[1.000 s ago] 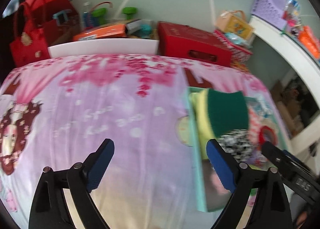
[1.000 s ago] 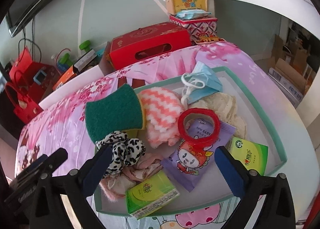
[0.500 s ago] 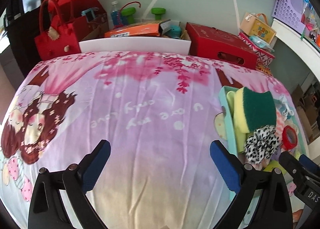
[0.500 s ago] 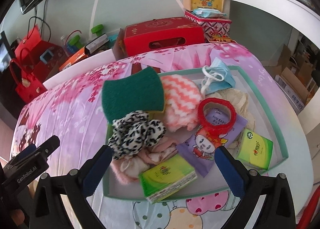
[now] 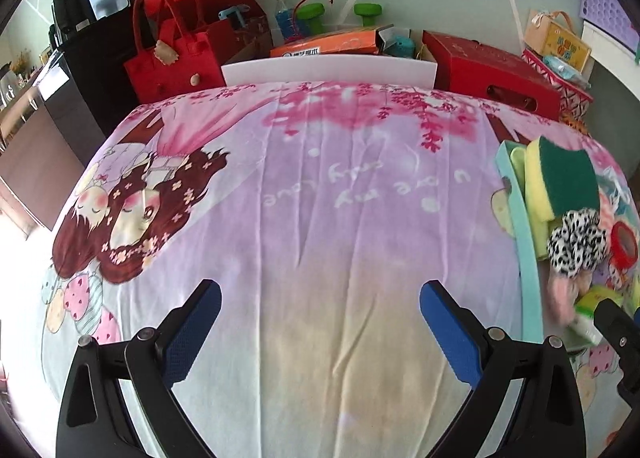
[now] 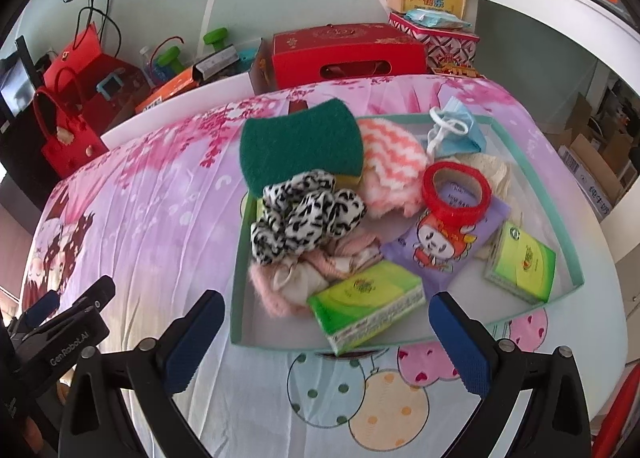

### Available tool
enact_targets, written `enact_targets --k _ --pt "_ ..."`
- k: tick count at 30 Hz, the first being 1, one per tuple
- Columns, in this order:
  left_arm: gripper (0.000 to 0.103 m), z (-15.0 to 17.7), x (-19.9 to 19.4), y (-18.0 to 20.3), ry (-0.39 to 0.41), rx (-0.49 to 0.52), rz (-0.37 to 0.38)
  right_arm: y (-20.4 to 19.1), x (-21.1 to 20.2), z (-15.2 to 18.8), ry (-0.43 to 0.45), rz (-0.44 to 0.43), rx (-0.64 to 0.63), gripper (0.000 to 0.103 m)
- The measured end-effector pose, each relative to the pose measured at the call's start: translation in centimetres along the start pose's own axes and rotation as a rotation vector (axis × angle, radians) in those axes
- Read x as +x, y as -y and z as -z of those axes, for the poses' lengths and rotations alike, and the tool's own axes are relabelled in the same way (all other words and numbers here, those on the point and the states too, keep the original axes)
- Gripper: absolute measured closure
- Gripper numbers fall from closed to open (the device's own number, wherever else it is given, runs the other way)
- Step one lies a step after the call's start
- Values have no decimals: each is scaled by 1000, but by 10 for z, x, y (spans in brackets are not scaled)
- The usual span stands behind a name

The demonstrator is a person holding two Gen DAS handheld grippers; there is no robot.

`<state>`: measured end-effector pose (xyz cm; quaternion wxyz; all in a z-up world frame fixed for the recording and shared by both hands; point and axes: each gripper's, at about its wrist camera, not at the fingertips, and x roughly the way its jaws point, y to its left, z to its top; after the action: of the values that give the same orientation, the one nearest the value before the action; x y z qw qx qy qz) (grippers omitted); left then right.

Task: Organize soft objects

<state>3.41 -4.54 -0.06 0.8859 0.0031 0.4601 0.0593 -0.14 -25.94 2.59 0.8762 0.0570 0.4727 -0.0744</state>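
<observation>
A teal tray (image 6: 568, 254) on the pink printed cloth holds soft things: a green-and-yellow sponge (image 6: 300, 144), a black-and-white scrunchie (image 6: 304, 214), an orange-white fluffy cloth (image 6: 390, 162), a pink fluffy item (image 6: 280, 286), a blue face mask (image 6: 456, 134), a red ring (image 6: 456, 190), two green tissue packs (image 6: 368, 302) and a purple packet (image 6: 440, 246). My right gripper (image 6: 326, 338) is open and empty just before the tray's near edge. My left gripper (image 5: 320, 330) is open and empty over bare cloth, left of the tray (image 5: 520, 226); the sponge (image 5: 560, 178) shows at its right.
Beyond the table's far edge stand a red gift box (image 6: 348, 54), a red handbag (image 5: 172, 58), an orange box (image 5: 324, 46) and green dumbbells (image 5: 368, 10). A white counter (image 6: 560, 6) runs along the right. The left gripper shows in the right wrist view (image 6: 60, 322).
Both grippers have drawn back and the left one has swung left, so the tray sits farther right in its view. Both stay open and empty.
</observation>
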Motion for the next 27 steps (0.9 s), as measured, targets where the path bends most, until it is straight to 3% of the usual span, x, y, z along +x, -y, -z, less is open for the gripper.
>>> enact_targets --k 15,27 --pt "4 33 -19 -7 -16 40 12 -5 -6 21 -33 -1 -18 0" --pt "4 34 -14 -9 -53 36 31 -11 -12 21 -10 -1 -38 0"
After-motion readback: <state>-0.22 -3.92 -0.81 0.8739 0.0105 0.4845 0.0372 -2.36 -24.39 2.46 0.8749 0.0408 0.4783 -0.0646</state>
